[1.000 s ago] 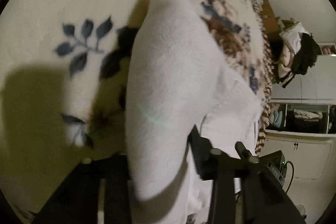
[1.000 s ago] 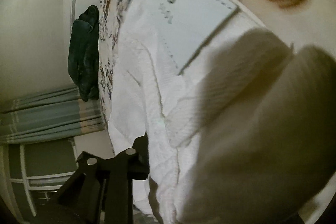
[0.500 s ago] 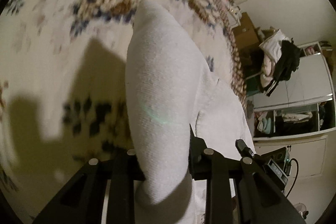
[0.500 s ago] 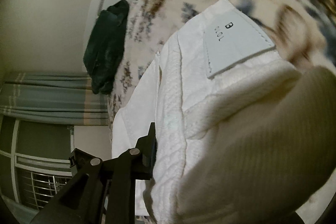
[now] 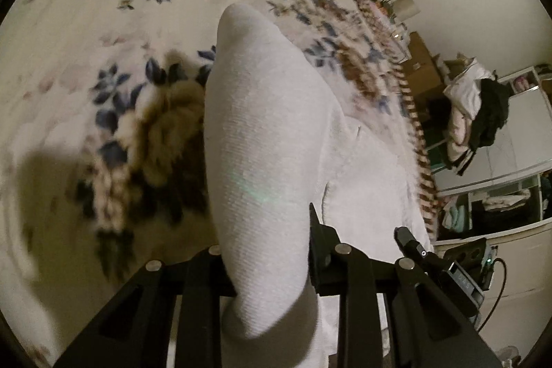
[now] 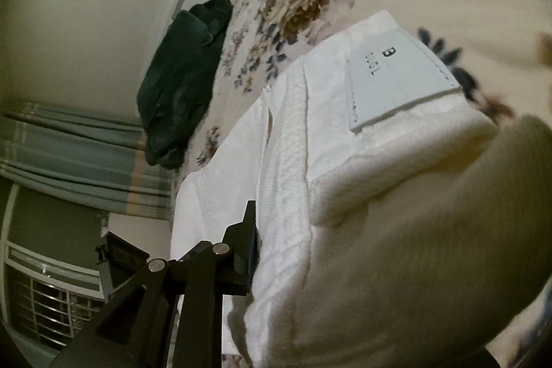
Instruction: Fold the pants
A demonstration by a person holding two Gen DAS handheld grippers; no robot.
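Left gripper (image 5: 272,268) clamps a bunched fold of white pants (image 5: 269,133) above a floral bed (image 5: 103,6). Right gripper (image 6: 276,250) pinches the labelled end. Likely mid-fold, carrying cloth over; next needs aligned edges, laid flat.

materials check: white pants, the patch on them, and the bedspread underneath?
White pants: soft knit, probably cotton; fine ribbing shows in the left wrist view, a cable-like raised texture in the right.
Patch: smooth and matte with a stitched edge and printed letters; looks like leather or faux leather, can't tell which.
Bedspread: plush fleece-like pile, floral print, fuzzy surface.
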